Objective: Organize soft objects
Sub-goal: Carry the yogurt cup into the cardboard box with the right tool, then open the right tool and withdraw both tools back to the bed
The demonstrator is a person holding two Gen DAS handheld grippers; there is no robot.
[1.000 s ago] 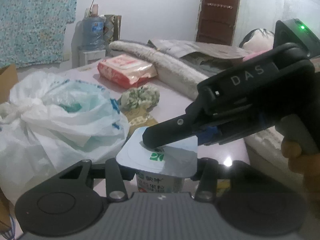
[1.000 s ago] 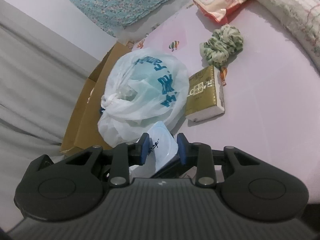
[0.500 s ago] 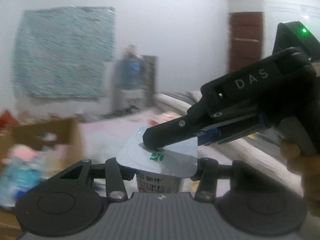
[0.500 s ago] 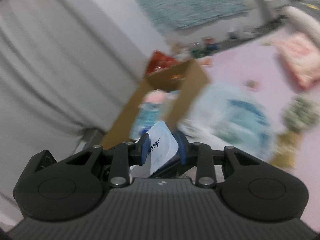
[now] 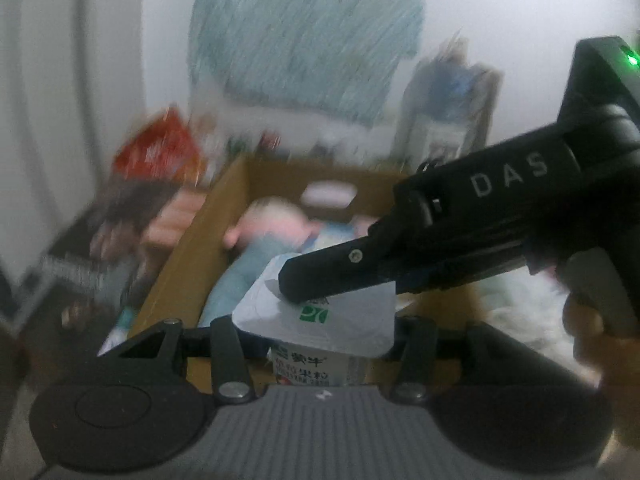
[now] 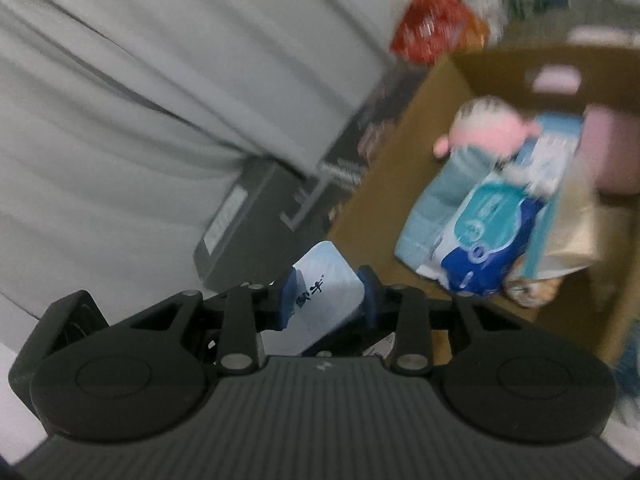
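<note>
"While we go down the list, item one: cup (image 5: 316,368), white, foil lid, green mark on the lid, print on its side. Where do we log it?"

"Held in the air between our two tools, over the near end of the box (image 5: 192,256). It touches nothing else that we can see."

"Item two: left gripper (image 5: 320,336)."

"Clamped on the cup body from both sides. Its fingertips are hidden under the lid."

"Item three: right gripper (image 6: 328,298)."

"It comes in from the right in the left view, marked DAS, with a hand (image 5: 588,320) on its grip. Its jaws are opening, the lid edge is between them, and both blue pads (image 6: 290,300) touch it in the right view."

"Item four: box contents."

"One doll (image 6: 492,124), pink face, pale blue clothes, lying toward the far wall under the handle slot. One blue and white pack (image 6: 488,240) just beside it, nearer us. One tan bag (image 6: 576,232) to the right of the pack. All blurred, so we read no labels."

"Item five: surroundings."

"Red bag (image 5: 160,152) past the far left corner of the box. Grey curtain (image 6: 160,80) to the left. Teal cloth (image 5: 308,32) on the wall behind. Dark flat case (image 6: 240,216) on the floor by the curtain; we cannot tell what it is."
</note>
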